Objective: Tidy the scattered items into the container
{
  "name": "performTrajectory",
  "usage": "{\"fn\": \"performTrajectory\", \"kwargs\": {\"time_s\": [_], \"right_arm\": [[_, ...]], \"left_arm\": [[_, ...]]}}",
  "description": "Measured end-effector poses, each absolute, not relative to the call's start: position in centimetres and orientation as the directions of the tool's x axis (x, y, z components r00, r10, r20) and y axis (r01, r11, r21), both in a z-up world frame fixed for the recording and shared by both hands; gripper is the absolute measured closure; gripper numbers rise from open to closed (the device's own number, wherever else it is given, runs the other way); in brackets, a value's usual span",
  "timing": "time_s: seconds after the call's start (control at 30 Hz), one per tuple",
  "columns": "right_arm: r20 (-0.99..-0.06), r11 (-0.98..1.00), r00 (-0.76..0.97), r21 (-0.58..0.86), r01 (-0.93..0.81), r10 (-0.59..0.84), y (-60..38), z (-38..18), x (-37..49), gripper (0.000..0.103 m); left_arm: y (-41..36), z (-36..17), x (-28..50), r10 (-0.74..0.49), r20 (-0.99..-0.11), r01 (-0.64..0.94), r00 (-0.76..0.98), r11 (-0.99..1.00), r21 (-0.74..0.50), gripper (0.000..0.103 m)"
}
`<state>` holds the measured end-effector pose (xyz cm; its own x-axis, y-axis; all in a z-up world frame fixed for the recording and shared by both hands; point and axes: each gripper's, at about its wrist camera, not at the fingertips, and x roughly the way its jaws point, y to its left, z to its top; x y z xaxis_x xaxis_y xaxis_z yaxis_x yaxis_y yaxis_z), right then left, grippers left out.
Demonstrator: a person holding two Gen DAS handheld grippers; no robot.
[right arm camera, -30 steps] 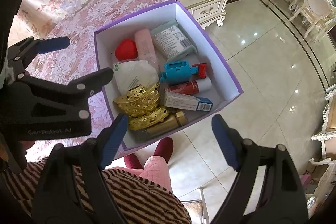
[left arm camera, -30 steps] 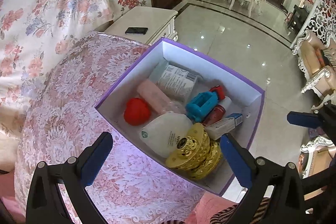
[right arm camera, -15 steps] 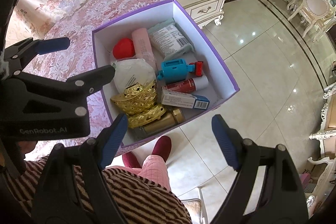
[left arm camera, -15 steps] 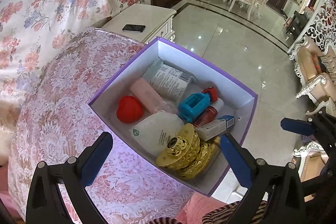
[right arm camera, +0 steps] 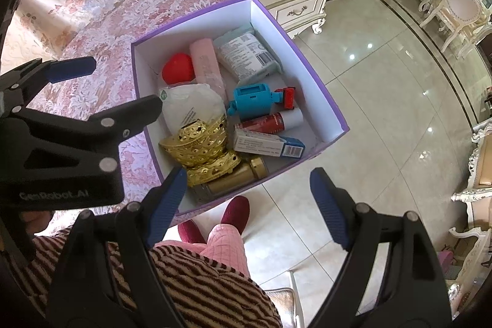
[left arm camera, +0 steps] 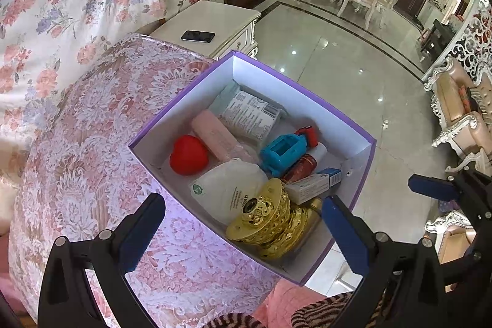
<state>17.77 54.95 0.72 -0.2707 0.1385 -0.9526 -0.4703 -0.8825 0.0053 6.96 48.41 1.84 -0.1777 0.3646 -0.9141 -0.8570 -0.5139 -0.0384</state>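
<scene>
A purple box point(left arm camera: 359, 192) with white inner walls sits at the right-hand edge of a surface covered in pink floral lace cloth point(left arm camera: 92, 143); its near right corner juts out past the cloth edge over the glossy tiled floor point(left arm camera: 353, 76). Inside the box, packed closely, are a red heart-shaped object point(left arm camera: 188, 155) at the left, a pink tube point(left arm camera: 212, 135) beside it, a pale blue printed packet point(left arm camera: 249, 112) toward the far wall, a blue plastic toy point(left arm camera: 284, 152) with a red end, a red and white tube point(right arm camera: 270, 122), a small white and blue carton point(left arm camera: 313, 183), a white pouch point(left arm camera: 229, 189), a stack of gold ornaments point(left arm camera: 267, 220) at the near side, and a gold bottle point(right arm camera: 236, 175) along the near wall. The left gripper point(left arm camera: 243, 226) hangs above the near edge of the box, its blue-padded jaws spread wide with nothing between them. The right gripper point(right arm camera: 249, 202) hangs near the box's near right corner over the floor, jaws likewise wide apart and empty. The cloth to the left of the box lies open and bare; the floor to the right is broad and free. Beyond the box stands a cream cabinet point(left arm camera: 215, 23) with a dark phone point(left arm camera: 197, 36) on top. Below the grippers show a striped sleeve point(right arm camera: 200, 275), pink trousers and dark red slippers point(right arm camera: 235, 212).
</scene>
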Motion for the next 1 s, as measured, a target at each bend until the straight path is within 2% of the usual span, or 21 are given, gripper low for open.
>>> {"fn": "performTrajectory", "kwargs": {"time_s": [1.0], "right_arm": [[-0.958, -0.878, -0.222, -0.055, -0.476, 0.181, 54.3, 0.6, 15.9, 0.02]], "left_arm": [[47.5, 1.6, 5.4, 0.342, -0.916, -0.83, -0.208, -0.557, -0.02, 0.0]]}}
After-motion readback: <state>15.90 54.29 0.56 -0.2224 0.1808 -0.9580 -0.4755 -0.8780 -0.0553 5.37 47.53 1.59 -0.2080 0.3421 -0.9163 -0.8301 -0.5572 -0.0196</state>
